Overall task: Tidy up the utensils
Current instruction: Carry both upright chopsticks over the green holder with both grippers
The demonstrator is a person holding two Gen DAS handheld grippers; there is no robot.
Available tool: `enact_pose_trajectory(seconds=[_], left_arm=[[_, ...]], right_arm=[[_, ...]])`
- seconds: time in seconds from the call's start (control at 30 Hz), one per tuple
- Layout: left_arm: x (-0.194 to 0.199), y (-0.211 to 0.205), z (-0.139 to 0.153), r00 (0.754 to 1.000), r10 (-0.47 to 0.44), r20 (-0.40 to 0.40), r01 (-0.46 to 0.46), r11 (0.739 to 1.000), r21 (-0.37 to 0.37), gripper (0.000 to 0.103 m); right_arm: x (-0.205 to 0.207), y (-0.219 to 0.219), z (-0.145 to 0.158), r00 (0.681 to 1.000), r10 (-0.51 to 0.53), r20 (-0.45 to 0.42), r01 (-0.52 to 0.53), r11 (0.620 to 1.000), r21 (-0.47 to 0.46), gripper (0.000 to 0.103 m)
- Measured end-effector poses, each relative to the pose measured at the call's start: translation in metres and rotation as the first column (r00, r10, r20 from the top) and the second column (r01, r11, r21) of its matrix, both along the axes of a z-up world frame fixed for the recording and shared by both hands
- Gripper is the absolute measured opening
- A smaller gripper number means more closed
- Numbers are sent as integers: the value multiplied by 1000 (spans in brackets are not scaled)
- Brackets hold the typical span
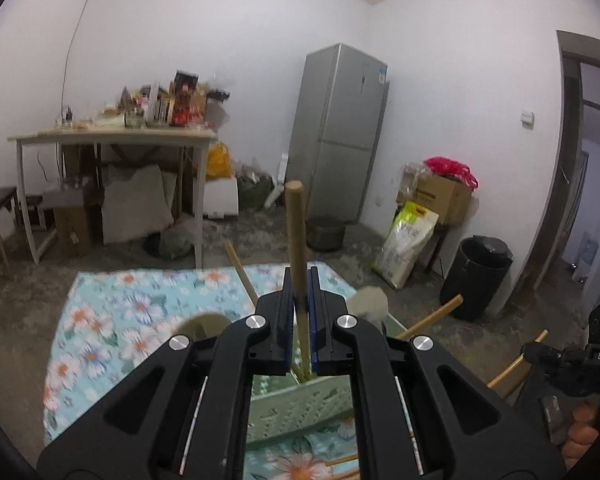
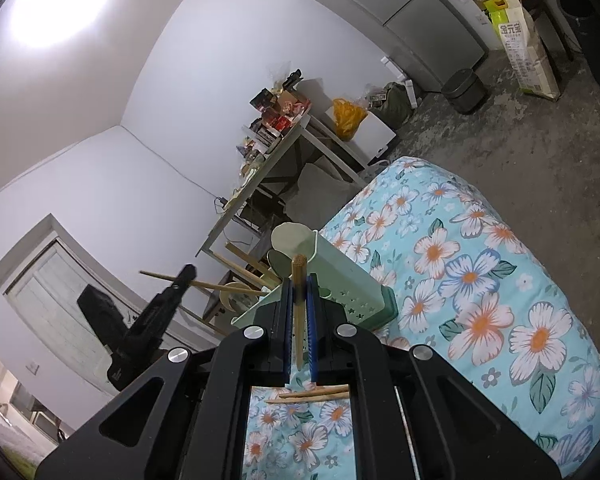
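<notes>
A: Both hands loaded here! The left gripper (image 1: 300, 304) has its fingers clamped on a wooden stick (image 1: 296, 232) that stands nearly upright between the pads, its round tip poking well above them

B: And the right gripper (image 2: 300, 304) is clamped too, on a slimmer wooden stick (image 2: 299, 276) with its ribbed end toward the camera. Below it sits the pale green holder (image 2: 340, 280) on the flowered cloth (image 2: 480, 280), already bristling with handles that lean out to one side

A: From the left camera the holder (image 1: 300, 404) shows right under the fingers, so I'd judge the step is dropping these sticks in. Best done by tipping each stick upright over an open slot and letting go only once its lower end is inside the rim

B: Agreed, and one at a time. The other gripper shows dark at the left of the right camera, near those leaning handles, so the two could knock each other or the handles

A: Two more sticks (image 2: 314, 394) lie flat on the cloth, so there's work left

B: Room-wise, the cloth is bare beyond the holder, with its far edge dropping to the concrete floor (image 2: 520, 128). Keep the holder away from that drop
</notes>
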State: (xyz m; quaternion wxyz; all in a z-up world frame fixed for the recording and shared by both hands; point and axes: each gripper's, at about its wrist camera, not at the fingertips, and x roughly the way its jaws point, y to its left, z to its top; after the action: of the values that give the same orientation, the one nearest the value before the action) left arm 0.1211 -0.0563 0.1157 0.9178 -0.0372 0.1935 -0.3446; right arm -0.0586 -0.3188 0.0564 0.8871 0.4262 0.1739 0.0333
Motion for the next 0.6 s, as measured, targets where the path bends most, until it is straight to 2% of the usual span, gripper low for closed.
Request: enact_pose_trajectory(seconds=[0.07,0.17,0.23,0.3,0.5,0.6], left_arm=[[2,1,-3,1000,-4,-24,4,1000,-13,8],[0,8,-3,1000,-5,-28,4,999,-33,24],[-4,13,0,1000,-1,-19,0,999,-39,30],[-7,21,2,1000,6,-17,-7,999,-46,40],[-19,46,-1,998,44,-40,-45,998,-35,57],[-25,61,-8,996,65,-66,-67,997,-28,61]], right_arm=[[0,1,0,1000,0,-4,0,1000,-8,7],[-1,2,1,1000,-1,-2,1,1000,-10,7],[-1,2,2,1000,-2,-4,2,1000,-9,7],[-2,4,3,1000,0,-4,0,1000,-10,7],[-13,8,17,999,-9,32,11,998,-59,7],[-17,9,28,998,-8,58,13,996,-84,7]])
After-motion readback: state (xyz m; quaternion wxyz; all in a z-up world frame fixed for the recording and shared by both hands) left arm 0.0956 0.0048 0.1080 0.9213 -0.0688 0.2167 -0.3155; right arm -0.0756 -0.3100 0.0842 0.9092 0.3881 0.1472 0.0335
